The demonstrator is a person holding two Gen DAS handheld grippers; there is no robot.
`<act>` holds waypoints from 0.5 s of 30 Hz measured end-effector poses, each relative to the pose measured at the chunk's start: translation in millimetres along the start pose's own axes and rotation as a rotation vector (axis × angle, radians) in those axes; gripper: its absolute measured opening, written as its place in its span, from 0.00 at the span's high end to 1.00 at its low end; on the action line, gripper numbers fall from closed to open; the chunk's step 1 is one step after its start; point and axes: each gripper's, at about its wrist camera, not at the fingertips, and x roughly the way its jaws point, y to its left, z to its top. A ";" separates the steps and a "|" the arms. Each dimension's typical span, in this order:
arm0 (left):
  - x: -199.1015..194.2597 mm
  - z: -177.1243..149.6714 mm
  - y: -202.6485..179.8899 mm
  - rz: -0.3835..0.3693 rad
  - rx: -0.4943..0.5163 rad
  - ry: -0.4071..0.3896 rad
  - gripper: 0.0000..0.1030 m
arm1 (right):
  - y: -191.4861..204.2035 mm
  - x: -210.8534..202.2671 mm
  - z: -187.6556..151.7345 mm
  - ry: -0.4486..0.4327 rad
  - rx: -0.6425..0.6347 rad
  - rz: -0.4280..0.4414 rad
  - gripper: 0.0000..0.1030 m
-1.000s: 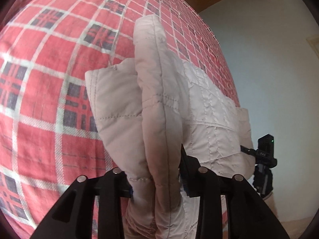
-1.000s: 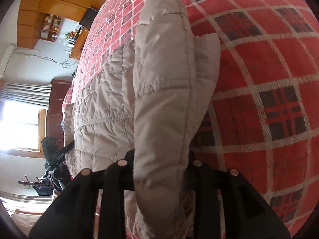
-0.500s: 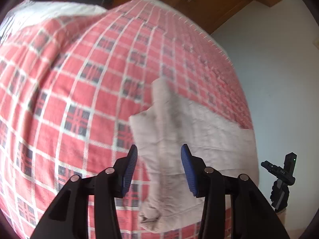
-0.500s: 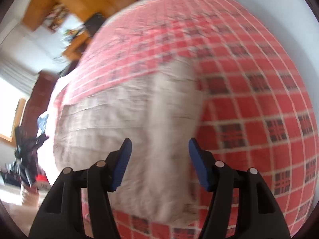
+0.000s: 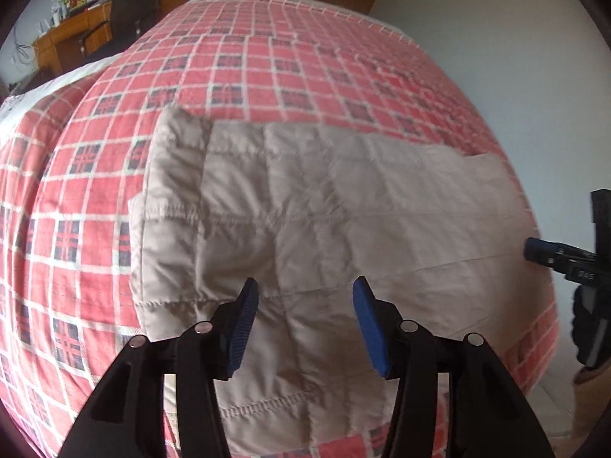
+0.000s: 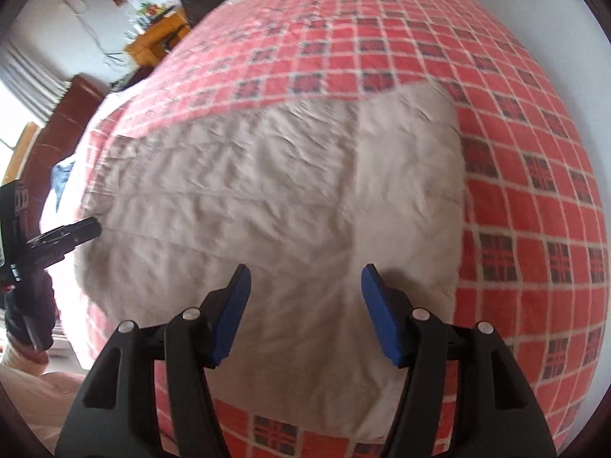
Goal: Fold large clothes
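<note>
Left wrist view shows the left gripper (image 5: pixel 301 322) and right gripper (image 6: pixel 305 315) gaping empty over the beige quilted jacket (image 5: pixel 324 229) spread on the plaid bed (image 5: pixel 76 191); pinch matching corners evenly next.

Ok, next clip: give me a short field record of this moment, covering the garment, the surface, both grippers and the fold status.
garment: beige quilted jacket, lying folded and flat on the bed
surface: red plaid bedspread
left gripper: open, empty, above the jacket's near edge
right gripper: open, empty, above the jacket
contact: neither gripper holds fabric
background: wooden desk beyond the bed's far side
fold status: jacket forms a compact rectangle; whether more folds are due cannot be told
</note>
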 end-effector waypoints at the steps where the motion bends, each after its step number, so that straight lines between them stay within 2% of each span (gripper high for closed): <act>1: 2.9 -2.1 0.8 0.000 -0.003 0.001 0.50 | -3.2 4.7 -3.0 0.009 0.011 -0.008 0.43; 4: 10.4 -8.8 6.3 -0.019 -0.007 -0.005 0.52 | -13.8 22.3 -11.8 0.037 0.047 0.005 0.44; 8: 20.4 -11.5 13.6 -0.050 -0.010 -0.009 0.54 | -26.2 40.4 -18.6 0.026 0.099 0.069 0.41; 11: 22.4 -13.5 20.0 -0.081 -0.031 -0.013 0.55 | -30.8 43.1 -18.4 0.010 0.099 0.095 0.40; 15: 25.0 -12.2 20.4 -0.079 -0.033 -0.012 0.54 | -29.5 39.9 -17.1 0.010 0.087 0.096 0.39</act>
